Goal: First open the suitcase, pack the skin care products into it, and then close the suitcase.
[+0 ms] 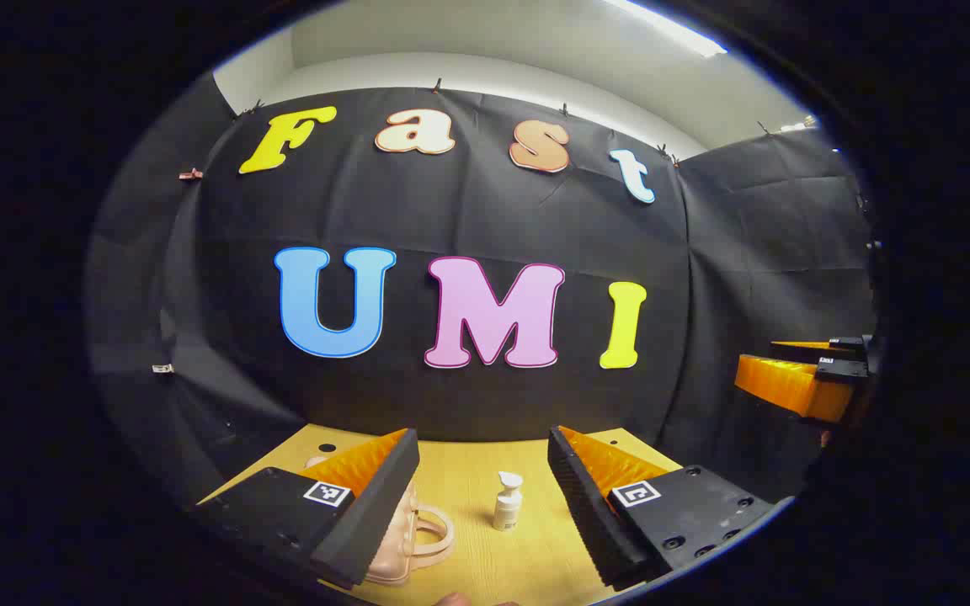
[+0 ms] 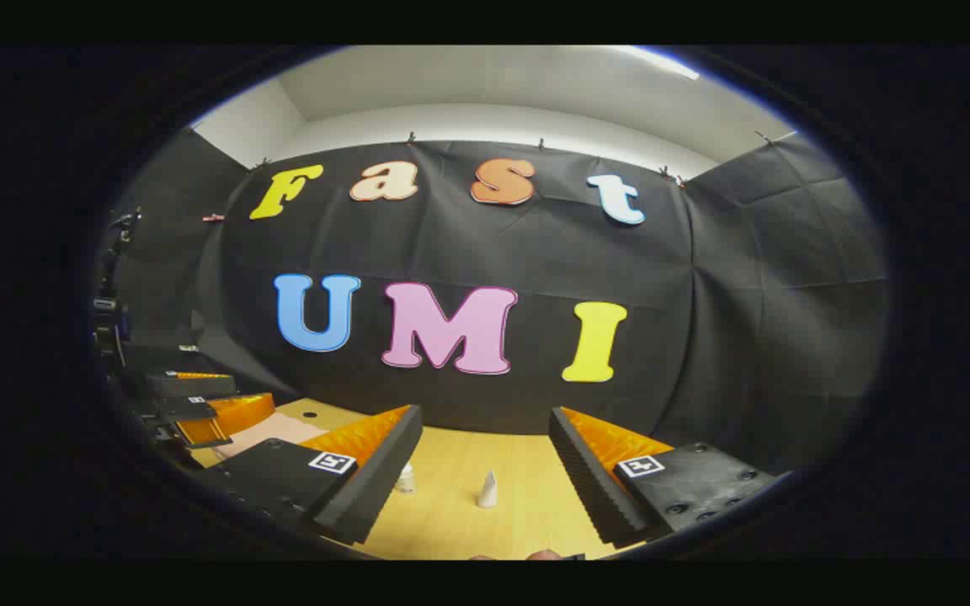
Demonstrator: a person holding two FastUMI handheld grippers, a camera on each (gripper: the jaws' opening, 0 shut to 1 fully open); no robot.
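My left gripper [image 1: 482, 471] hovers above the counter [image 1: 468, 471] with its jaws released, wide apart and holding nothing; each finger is a black wedge with a ribbed inner face, an orange ridged back and a small square marker on top. Between them, in the left gripper view, stands a small white pump bottle [image 1: 507, 501], squat and smooth, upright on the pale wood-grain counter. Just left of it, partly hidden behind my left-hand finger, lies the suitcase [image 1: 405, 539], a glossy peach-pink shell with a looped handle [image 1: 434, 530] curving toward the bottle; most of its body is covered by the finger, so I cannot tell whether its lid is up or down. My right gripper [image 2: 485, 463] hovers likewise, jaws released and empty. In the right gripper view a little white cone-shaped item [image 2: 487, 490] stands on the counter between the fingers, and a second small pale bottle [image 2: 405, 480] peeks out beside my left-hand finger, its lower part cut off. Far to the left there, the left gripper shows as orange and black blocks over a pink surface [image 2: 262, 429], too blurred to make out. A dark round hole [image 2: 310, 414] marks the counter's far corner.
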